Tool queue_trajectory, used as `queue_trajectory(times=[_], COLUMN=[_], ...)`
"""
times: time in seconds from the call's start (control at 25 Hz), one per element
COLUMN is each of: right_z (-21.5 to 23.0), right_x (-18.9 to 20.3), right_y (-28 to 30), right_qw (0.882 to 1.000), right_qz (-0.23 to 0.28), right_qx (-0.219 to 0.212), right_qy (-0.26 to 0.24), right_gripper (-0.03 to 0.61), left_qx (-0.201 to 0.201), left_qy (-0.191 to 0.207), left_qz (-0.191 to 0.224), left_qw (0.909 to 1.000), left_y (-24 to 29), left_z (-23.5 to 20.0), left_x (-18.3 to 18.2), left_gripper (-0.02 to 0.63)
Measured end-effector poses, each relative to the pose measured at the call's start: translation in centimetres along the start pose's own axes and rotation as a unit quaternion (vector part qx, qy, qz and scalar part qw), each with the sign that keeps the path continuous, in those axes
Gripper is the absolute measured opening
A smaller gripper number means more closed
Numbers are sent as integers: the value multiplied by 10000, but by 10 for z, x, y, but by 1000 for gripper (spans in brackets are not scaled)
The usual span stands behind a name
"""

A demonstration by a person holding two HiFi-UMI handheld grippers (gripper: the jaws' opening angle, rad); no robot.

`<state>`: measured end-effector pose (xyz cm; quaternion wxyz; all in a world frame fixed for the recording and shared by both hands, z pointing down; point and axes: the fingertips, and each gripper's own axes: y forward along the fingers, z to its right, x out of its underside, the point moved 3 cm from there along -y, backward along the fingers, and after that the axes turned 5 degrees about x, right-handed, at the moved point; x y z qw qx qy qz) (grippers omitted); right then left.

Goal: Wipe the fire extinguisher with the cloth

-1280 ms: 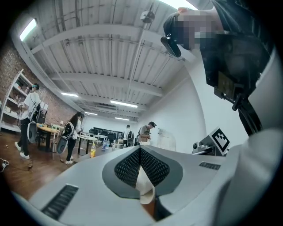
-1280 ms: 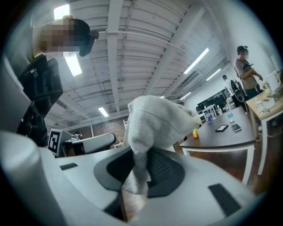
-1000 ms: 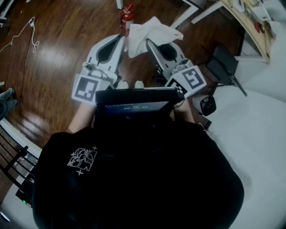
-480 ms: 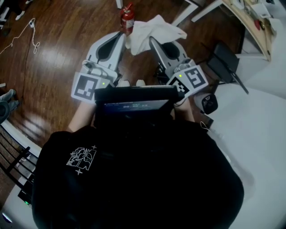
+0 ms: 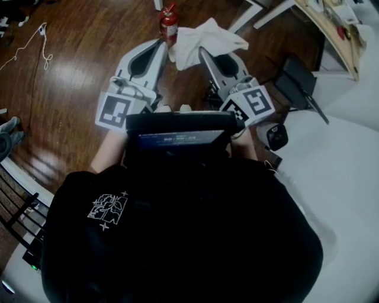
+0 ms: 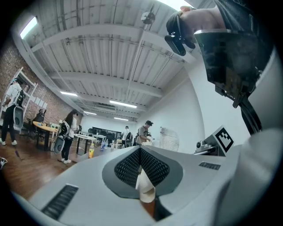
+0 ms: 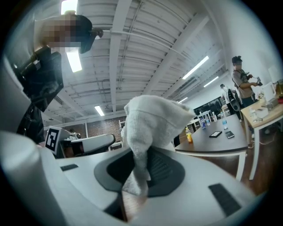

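The left tool [image 5: 160, 46] and right tool [image 5: 202, 53] each pinch the cloth [image 5: 207, 40]; the upright fire extinguisher [image 5: 169, 22] stands just beyond the left tool, left of the cloth.

I see the dark wooden floor [image 5: 77, 71] below me, and the red fire extinguisher [image 5: 169, 22] stands upright on it near the top of my head view. A thin white cord [image 5: 42, 36] lies looped on the boards well to its left. A black flat thing [image 5: 296, 83] sits on the floor to the right, near a white frame leg [image 5: 246, 18]
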<state>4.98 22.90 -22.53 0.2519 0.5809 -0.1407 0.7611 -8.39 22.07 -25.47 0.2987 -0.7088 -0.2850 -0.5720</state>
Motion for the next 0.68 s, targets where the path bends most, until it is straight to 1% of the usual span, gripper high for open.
queue_trajectory(times=[0.16, 0.24, 0.28, 0.36, 0.48, 0.68], right_z=[4, 6, 6, 4, 4, 14], right_x=[12, 18, 20, 22, 20, 18], right_y=[-2, -3, -3, -3, -2, -1], right_qw=[9999, 9999, 9999, 9998, 9997, 9996], right_qz=[14, 4, 3, 1, -12, -30], right_qx=[103, 143, 159, 191, 225, 253], right_qy=[-40, -60, -67, -78, -93, -78], right_gripper=[95, 95, 95, 95, 95, 95], left_qx=[-53, -60, -50, -27, -85, -135], left_qy=[125, 138, 101, 29, 80, 64], left_qz=[-179, -147, -44, 146, -48, -202], left_qw=[9997, 9998, 9999, 9999, 9999, 9997], left_y=[-6, -6, -4, 2, 9, 19], left_z=[-13, -17, -17, -12, -8, -11], left_x=[38, 52, 52, 37, 24, 33], left_gripper=[-2, -2, -2, -2, -2, -2])
